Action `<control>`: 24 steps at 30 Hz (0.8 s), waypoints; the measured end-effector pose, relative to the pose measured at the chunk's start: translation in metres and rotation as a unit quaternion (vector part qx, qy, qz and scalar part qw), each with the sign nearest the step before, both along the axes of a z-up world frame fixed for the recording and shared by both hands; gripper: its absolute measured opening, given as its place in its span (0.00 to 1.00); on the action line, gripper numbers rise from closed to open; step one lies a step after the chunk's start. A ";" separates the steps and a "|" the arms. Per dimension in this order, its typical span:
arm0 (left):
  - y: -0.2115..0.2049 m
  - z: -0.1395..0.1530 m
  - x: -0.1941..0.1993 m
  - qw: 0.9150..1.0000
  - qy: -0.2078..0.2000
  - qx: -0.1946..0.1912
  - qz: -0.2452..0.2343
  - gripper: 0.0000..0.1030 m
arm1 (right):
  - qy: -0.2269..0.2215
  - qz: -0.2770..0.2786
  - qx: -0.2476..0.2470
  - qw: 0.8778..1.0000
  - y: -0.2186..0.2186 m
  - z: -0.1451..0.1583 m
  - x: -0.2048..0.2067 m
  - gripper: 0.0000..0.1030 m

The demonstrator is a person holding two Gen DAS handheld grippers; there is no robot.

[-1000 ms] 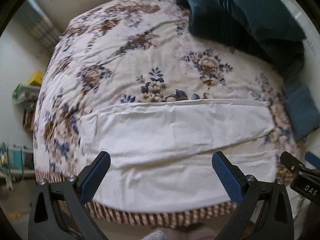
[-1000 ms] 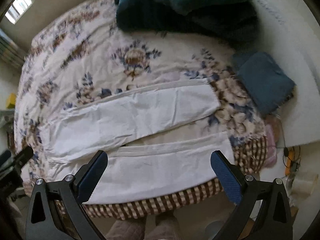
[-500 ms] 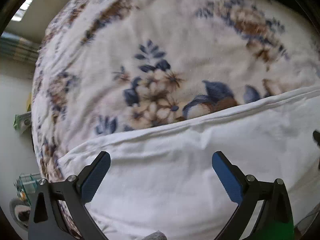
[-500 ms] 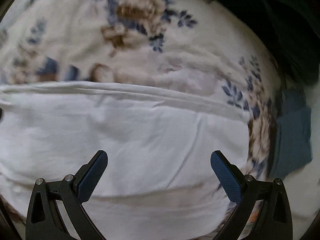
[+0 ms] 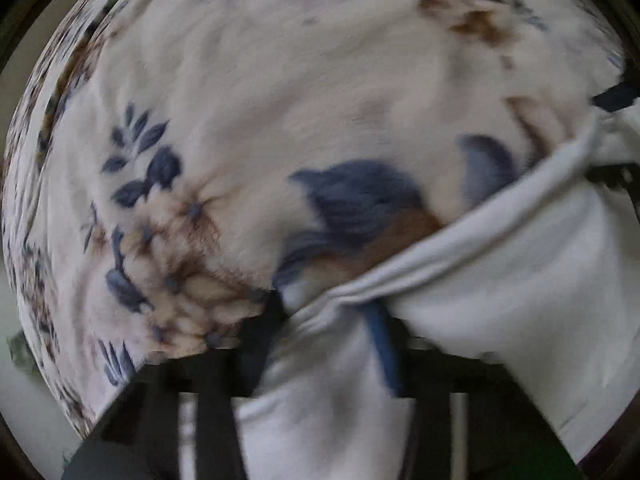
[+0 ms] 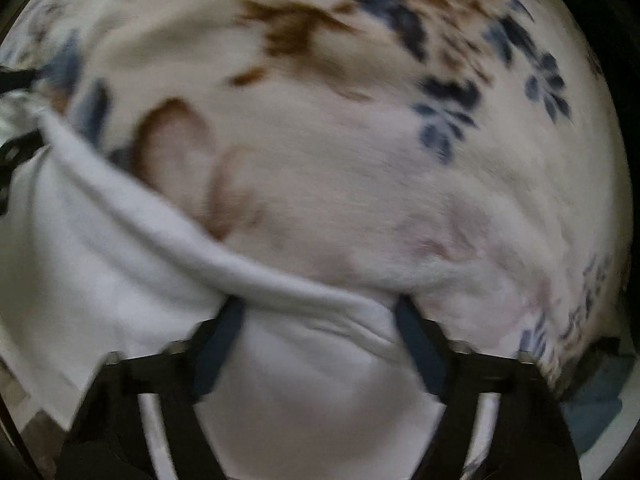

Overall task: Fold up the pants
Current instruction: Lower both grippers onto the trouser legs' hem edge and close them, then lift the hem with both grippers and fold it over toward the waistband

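White pants [image 5: 500, 280] lie on a floral blanket [image 5: 280, 120]. My left gripper [image 5: 324, 312] is at the far edge of the upper leg, its fingers [image 5: 380, 340] narrowed with a fold of white cloth bunched between them. In the right wrist view the pants [image 6: 100, 260] fill the lower left. My right gripper [image 6: 320, 312] sits at the same far edge, its fingers [image 6: 416, 340] partly closed with cloth [image 6: 320, 360] between them. Both views are blurred. The other gripper shows at each frame's edge [image 5: 612, 98].
The floral blanket [image 6: 360, 140] covers the bed beyond the pants. A blue folded cloth [image 6: 600, 400] lies at the bed's right edge. Grey floor shows at lower left of the left wrist view [image 5: 24, 400].
Both grippers have dropped onto the far edge of the pant leg and their fingers have closed inward from wide open, gathering white cloth between them.
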State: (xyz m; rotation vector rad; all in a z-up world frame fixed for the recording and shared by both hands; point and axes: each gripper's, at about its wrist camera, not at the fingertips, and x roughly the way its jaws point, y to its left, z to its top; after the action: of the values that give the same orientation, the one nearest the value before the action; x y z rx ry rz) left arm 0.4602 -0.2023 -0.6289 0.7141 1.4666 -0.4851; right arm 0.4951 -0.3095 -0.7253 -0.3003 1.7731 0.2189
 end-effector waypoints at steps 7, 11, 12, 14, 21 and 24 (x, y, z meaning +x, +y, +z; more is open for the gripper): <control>0.011 0.035 -0.004 0.998 -0.012 -0.042 0.042 0.07 | -0.046 -0.038 0.016 0.998 -0.017 0.036 0.000 0.10; 0.022 0.073 -0.012 0.993 -0.026 -0.077 0.081 0.06 | -0.082 -0.086 0.032 0.992 -0.035 0.067 -0.007 0.09; 0.026 0.086 -0.017 0.991 -0.032 -0.086 0.092 0.06 | -0.093 -0.100 0.036 0.990 -0.040 0.078 -0.010 0.08; 0.032 0.107 -0.029 0.988 -0.039 -0.099 0.112 0.06 | -0.110 -0.123 0.049 0.985 -0.054 0.100 -0.014 0.08; 0.055 0.151 -0.143 0.961 -0.026 -0.152 0.230 0.06 | -0.140 -0.182 0.098 0.968 -0.082 0.170 -0.059 0.08; 0.082 0.151 -0.197 0.941 0.002 -0.163 0.296 0.05 | -0.127 -0.200 0.109 0.966 -0.082 0.183 -0.100 0.08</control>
State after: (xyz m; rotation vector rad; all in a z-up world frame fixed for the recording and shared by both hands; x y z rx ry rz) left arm 0.2634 -0.1202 -0.4781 -0.0048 1.4719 -0.2477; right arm 0.3948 -0.3918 -0.5422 0.1830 1.5016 0.0793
